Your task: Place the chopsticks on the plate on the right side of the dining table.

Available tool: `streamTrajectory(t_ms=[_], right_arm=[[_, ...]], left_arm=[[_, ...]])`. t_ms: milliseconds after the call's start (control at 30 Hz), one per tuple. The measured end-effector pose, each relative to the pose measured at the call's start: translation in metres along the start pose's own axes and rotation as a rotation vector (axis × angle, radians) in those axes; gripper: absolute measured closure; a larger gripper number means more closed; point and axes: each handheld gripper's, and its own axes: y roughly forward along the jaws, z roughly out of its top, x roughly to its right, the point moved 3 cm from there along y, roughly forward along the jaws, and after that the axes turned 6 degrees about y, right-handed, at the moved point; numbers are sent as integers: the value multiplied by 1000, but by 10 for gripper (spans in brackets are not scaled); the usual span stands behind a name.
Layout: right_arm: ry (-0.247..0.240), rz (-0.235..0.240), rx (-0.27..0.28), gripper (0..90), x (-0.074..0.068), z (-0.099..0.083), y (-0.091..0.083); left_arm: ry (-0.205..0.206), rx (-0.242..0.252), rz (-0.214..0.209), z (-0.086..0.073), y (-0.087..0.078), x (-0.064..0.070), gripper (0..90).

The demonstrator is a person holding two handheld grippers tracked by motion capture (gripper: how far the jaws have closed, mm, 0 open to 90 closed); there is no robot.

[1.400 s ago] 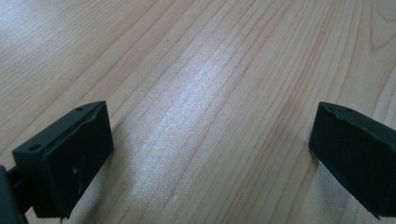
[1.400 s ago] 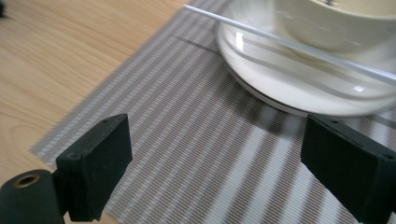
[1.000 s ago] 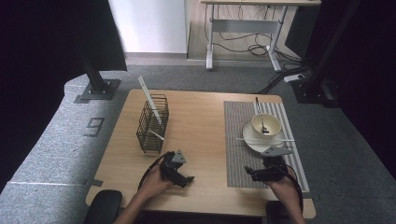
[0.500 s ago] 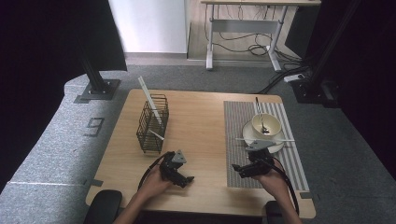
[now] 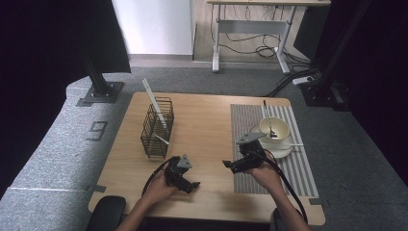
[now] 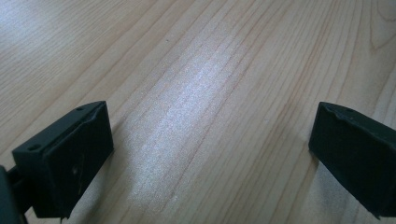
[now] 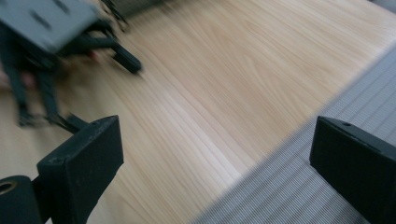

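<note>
Your right gripper [image 5: 230, 166] sits wide open at the striped placemat's [image 5: 298, 168] left edge, holding nothing, jaws pointing toward 9 o'clock. The bowl [image 5: 275, 129] with a spoon [image 5: 267, 118] in it sits at its 2 o'clock, near. Your left gripper [image 5: 191, 185] is spread open too, over bare wooden table [image 5: 207, 120], wire basket [image 5: 157, 127] at its 11 o'clock.

Right gripper [image 5: 230, 166]: shifted left from the striped mat [image 5: 298, 163], near the bowl [image 5: 274, 129], to the mat's left edge; jaws wide apart, now over bare wood of the table [image 5: 207, 120] (its own view blurred with motion). Right hand [image 5: 262, 169]: moved left with it, now angled toward the table's middle.
</note>
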Motion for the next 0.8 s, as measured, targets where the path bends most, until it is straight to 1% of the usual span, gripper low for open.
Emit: streamTrajectory(t_ms=[100,167,233,400,533,667,733,800], right_arm=[[-12,23,5,23,-6,14,5],[-6,40,0,23,-9,22,10],[-11,41,-9,22,-12,30,14],[-43,60,-11,20,-19,45,26],[-55,104,-2,11,-26,59,36],[-79,131,-2,4,-34,72,43],[-92,137,-4,5,-39,78,47],[-106,138,-17,6,-45,84,52]], left_arm=[[0,0,1,0,0,0,0],[1,0,1,0,0,0,0],[0,1,1,0,0,0,0],[0,1,2,0,0,0,0],[1,1,1,0,0,0,0],[-1,0,-1,0,0,0,0],[-1,0,0,0,0,0,0],[-1,1,0,0,0,0,0]])
